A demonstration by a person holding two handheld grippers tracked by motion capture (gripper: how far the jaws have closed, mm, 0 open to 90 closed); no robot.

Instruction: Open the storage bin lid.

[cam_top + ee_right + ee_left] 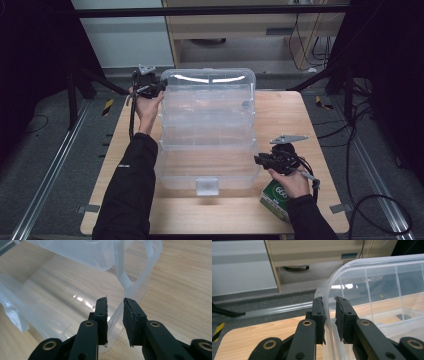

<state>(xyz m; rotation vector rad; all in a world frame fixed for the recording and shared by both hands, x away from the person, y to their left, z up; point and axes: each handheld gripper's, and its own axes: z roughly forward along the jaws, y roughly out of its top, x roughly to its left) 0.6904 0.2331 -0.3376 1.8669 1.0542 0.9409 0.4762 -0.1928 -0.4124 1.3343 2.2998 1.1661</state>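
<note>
Two hand-held grippers (159,88) (257,160) straddle clear box (207,125) rims (opposite corners).

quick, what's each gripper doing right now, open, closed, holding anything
Left gripper: jaws astride the rim of the clear plastic organizer box; a firm clamp cannot be told.
Right gripper: jaws astride the box's lower tray edge; grip cannot be told.

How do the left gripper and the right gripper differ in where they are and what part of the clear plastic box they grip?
The left gripper is at the far left corner of the clear plastic box, on the rim of the raised top tier; the right gripper is at the near right, on the rim of the bottom tray. The left gripper sits higher; the right gripper is low, near the table. Both straddle a rim with narrow jaws.
</note>
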